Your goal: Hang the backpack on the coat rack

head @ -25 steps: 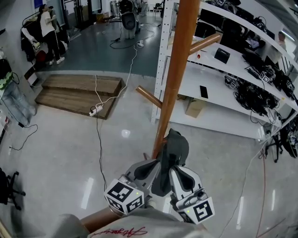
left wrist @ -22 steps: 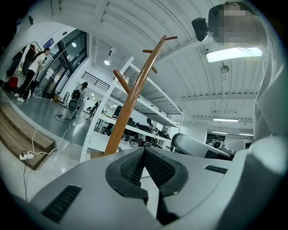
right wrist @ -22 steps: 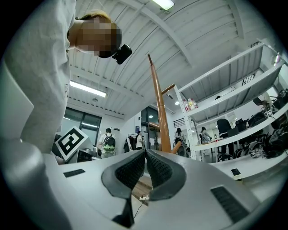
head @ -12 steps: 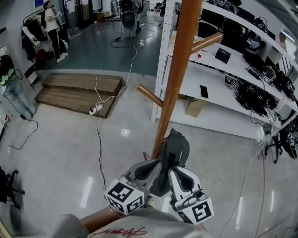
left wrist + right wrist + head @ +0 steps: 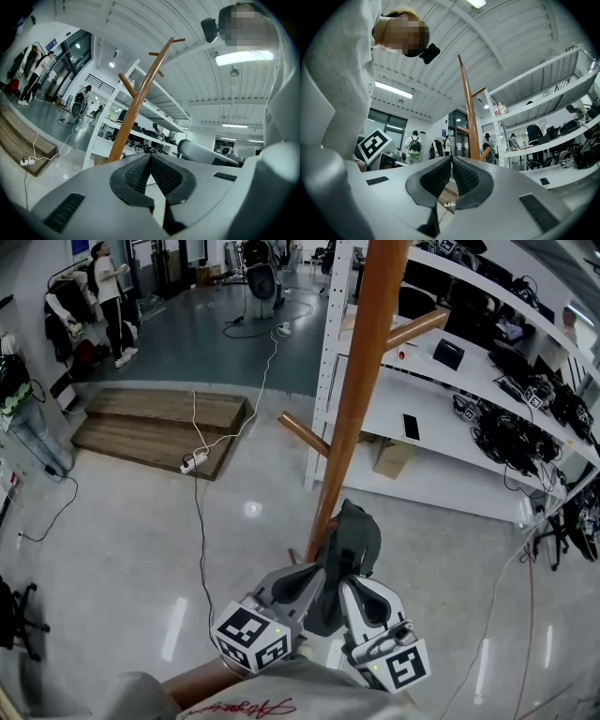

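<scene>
The brown wooden coat rack [image 5: 361,381] rises right in front of me, with one peg [image 5: 302,434] low on its left and another [image 5: 412,329] higher on its right. A dark grey backpack [image 5: 349,540] shows between the two gripper bodies and reaches to the foot of the pole. My left gripper [image 5: 314,576] and right gripper [image 5: 352,585] sit side by side against it; what holds it is hidden. In the left gripper view the left gripper [image 5: 150,155] has its pads together with no fabric at the tips. The right gripper [image 5: 452,158] looks the same, facing the pole [image 5: 468,112].
White shelving [image 5: 450,399] loaded with electronics stands just behind and right of the rack, a cardboard box [image 5: 392,457] at its foot. A low wooden platform [image 5: 159,427] and a white cable with a power strip [image 5: 192,463] lie on the floor to the left. A person [image 5: 108,296] stands far off.
None at the grippers or the backpack. The view has shifted very slightly, and the far person has moved a little.
</scene>
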### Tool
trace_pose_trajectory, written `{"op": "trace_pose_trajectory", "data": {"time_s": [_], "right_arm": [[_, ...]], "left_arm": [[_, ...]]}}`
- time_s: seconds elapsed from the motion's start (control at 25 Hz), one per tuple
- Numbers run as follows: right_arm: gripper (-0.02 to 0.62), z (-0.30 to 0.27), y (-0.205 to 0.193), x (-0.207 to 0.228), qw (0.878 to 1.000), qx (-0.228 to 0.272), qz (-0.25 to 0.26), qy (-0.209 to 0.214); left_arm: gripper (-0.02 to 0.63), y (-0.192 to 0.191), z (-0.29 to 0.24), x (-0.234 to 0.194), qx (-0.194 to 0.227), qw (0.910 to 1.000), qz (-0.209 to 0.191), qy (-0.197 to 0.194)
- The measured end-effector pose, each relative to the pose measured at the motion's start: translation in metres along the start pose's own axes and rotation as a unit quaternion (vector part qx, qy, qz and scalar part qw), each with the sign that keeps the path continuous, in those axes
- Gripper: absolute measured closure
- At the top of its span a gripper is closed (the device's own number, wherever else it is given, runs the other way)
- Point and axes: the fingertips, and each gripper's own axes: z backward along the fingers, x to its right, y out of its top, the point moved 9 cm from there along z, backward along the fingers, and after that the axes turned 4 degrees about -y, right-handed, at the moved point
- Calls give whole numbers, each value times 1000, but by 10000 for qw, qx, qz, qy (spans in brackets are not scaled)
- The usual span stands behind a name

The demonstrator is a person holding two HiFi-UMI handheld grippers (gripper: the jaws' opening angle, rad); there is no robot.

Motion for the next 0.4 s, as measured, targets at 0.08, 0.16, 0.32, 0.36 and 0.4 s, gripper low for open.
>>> {"op": "trace_pose_trajectory", "data": {"time_s": [0.08,0.16,0.32,0.36,0.4], "right_arm": [[568,0,1,0,10000,3,6,-5],[569,-1,1,-1,10000,9,19,-2],[568,-1,0,-1,10000,10,38,14],[569,-1,0,-1,10000,9,38,14],[568,-1,0,-1,10000,7,37,14]], "left_arm": [[589,0,0,0,-5,10000,-9,-2],[589,0,0,0,-5,10000,-13,-4],[589,0,0,0,7,10000,-25,0],[589,0,0,0,7,10000,-29,1],[589,0,0,0,7,10000,-34,3]]}}
